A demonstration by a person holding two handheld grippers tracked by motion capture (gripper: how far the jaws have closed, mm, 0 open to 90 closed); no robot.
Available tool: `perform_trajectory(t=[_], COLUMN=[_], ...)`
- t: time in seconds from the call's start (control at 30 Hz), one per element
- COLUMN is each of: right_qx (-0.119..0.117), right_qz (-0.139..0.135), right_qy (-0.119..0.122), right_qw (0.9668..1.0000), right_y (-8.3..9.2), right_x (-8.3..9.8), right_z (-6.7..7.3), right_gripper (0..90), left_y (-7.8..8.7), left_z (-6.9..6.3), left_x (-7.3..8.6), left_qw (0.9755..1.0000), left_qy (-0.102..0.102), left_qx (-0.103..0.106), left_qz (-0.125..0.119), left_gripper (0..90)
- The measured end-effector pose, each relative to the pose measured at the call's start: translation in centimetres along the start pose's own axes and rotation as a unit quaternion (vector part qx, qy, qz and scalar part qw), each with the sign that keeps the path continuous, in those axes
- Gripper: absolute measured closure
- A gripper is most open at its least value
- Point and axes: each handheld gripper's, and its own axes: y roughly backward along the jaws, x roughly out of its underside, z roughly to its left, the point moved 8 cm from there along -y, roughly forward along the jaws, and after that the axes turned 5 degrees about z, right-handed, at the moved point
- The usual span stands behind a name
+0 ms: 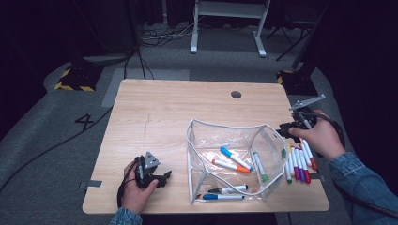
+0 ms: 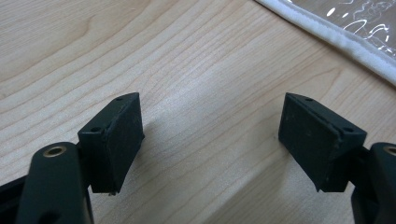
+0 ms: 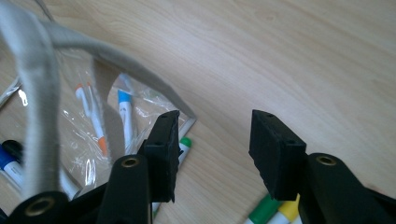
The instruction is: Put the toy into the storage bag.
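Observation:
A clear plastic pouch (image 1: 204, 140) with white trim stands open on the wooden table (image 1: 164, 112). Several markers lie inside it, among them a blue-capped one (image 1: 235, 159) and a green one (image 1: 260, 167). Several more markers (image 1: 298, 162) lie in a row on the table just right of the pouch. My right gripper (image 1: 284, 131) hovers over the far end of that row, by the pouch's right corner, open with nothing between its fingers; its own view shows the trim (image 3: 32, 93) and the green marker tips (image 3: 261, 212). My left gripper (image 1: 165, 177) rests open near the front left, empty, with the trim (image 2: 345, 42) ahead of it.
A round cable hole (image 1: 236, 94) sits near the table's far edge. Grey tape (image 1: 93, 183) marks the front left edge. A white desk frame (image 1: 227, 28) and cables lie on the floor beyond. Bare wood stretches left of and behind the pouch.

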Motion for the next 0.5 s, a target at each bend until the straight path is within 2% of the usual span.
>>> perform_trajectory(t=[0.2, 0.27, 0.3, 0.33, 0.5], right_qx=[-0.025, -0.042, -0.049, -0.052, -0.049], right_qz=[0.01, 0.002, 0.006, 0.008, 0.001], right_qy=[-0.005, -0.013, -0.006, 0.002, -0.007], right_qw=[0.9996, 0.999, 0.9988, 0.9986, 0.9988], right_y=[-2.3, -2.7, -2.7, -2.8, -3.4], right_x=[1.4, 1.7, 1.8, 2.0, 2.7], right_z=[0.5, 0.5, 0.5, 0.4, -0.2], right_gripper=[50.4, 50.8, 52.4, 52.5, 48.9], left_y=[0.0, 0.0, 0.0, 0.0, 0.0], left_z=[0.1, 0.1, 0.0, 0.0, 0.1], left_x=[0.0, 0.0, 0.0, 0.0, 0.0], left_qw=[1.0, 1.0, 1.0, 1.0, 1.0], left_qy=[-0.004, -0.004, -0.003, -0.003, -0.004], left_qx=[-0.001, -0.001, 0.0, 0.0, 0.0], left_qz=[0.001, 0.0, 0.0, 0.0, 0.001], left_gripper=[22.3, 22.3, 22.3, 22.4, 22.3])
